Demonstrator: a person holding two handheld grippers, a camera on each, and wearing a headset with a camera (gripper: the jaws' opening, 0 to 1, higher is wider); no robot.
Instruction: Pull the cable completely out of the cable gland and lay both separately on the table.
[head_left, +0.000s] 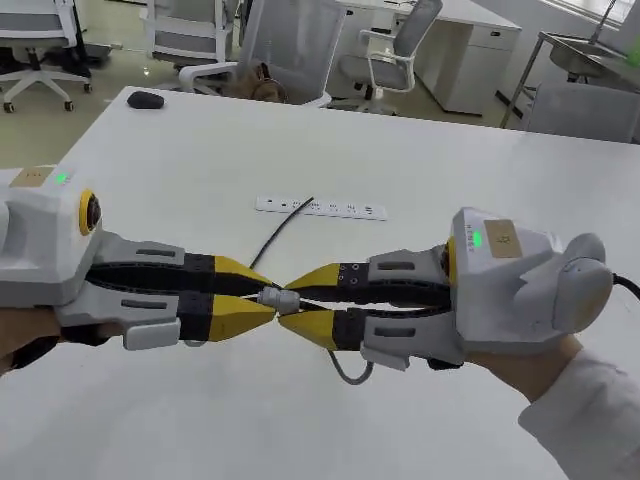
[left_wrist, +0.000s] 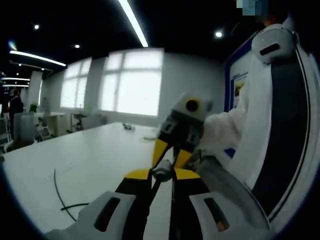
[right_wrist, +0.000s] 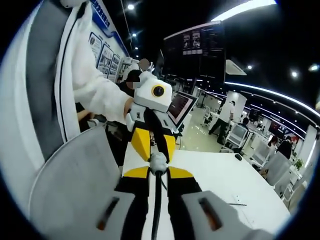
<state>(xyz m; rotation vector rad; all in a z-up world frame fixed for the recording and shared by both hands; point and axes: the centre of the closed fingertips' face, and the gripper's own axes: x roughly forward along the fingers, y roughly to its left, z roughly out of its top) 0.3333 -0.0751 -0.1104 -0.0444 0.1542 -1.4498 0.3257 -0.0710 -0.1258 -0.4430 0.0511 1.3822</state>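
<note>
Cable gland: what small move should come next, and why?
Probably pull the right gripper away from the left gripper: the left clamps the cable gland, the right seems to pinch the cable just behind it, which passes through the gland.

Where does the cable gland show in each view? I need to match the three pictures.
Head view: gland at centre, between the two sets of fingertips.
Left gripper view: low centre, at the tips of that view's own fingers.
Right gripper view: centre, at the tips of its own fingers.
Shared landmark: four yellow fingers converging on it.
</note>
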